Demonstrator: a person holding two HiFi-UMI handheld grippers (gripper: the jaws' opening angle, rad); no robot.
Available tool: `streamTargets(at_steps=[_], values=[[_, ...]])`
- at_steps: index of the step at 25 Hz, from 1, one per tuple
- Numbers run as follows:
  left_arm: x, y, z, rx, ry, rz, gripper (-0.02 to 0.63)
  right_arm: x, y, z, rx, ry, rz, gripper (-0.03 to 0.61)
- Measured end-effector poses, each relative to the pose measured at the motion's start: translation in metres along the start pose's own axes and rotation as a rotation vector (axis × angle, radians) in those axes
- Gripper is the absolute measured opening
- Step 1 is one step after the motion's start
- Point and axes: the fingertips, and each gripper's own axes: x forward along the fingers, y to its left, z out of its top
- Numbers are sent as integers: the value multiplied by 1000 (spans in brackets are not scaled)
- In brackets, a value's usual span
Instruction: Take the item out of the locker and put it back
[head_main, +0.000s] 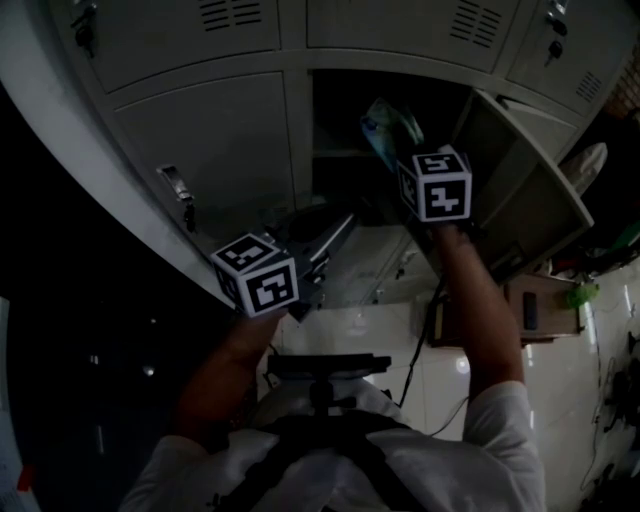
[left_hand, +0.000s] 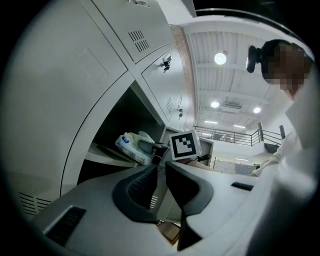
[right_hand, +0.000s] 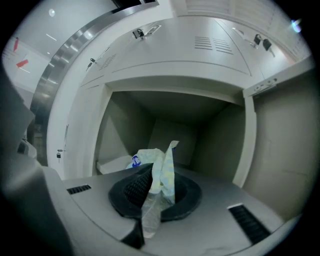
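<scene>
My right gripper (right_hand: 156, 189) has its fingers pinched shut on a crinkled white plastic packet (right_hand: 163, 170) before the open grey metal locker (right_hand: 220, 142), centre frame. My left gripper (left_hand: 161, 186) holds its fingers slightly apart, empty.

The open compartment (head_main: 335, 115) has a closed door (head_main: 220, 140) on its left. Its own door (head_main: 520, 185) is swung out to the right. The right gripper (right_hand: 157, 192) is at the mouth of the compartment, and one edge of the packet (right_hand: 161, 167) is between its jaws. The rest of the packet is ahead of them, inside, above the shelf (left_hand: 105, 155). The left gripper (left_hand: 160, 185) is lower and more to the left, outside, in front of the closed door.
</scene>
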Motion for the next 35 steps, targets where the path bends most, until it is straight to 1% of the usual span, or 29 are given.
streamTargets(at_steps=[8,9,10,21,35], values=[[-4,-7,-9,-16,10,-5,51,-25,8,-4,25,-18,13,5],[-5,-8,-10,-17,10,-4,31,-28,9,-5,28,-20,14,5],[-6,-8,-10,-18,10,-3,26,-31,10,-6,30,-22,15,5],[-17,-11,-19,-39,15,-2,26,-60,27,-22,59,-29,52,5],[-33,-16,-41,-91,34,-7,25,-100,49,-40,119,-52,88,3]])
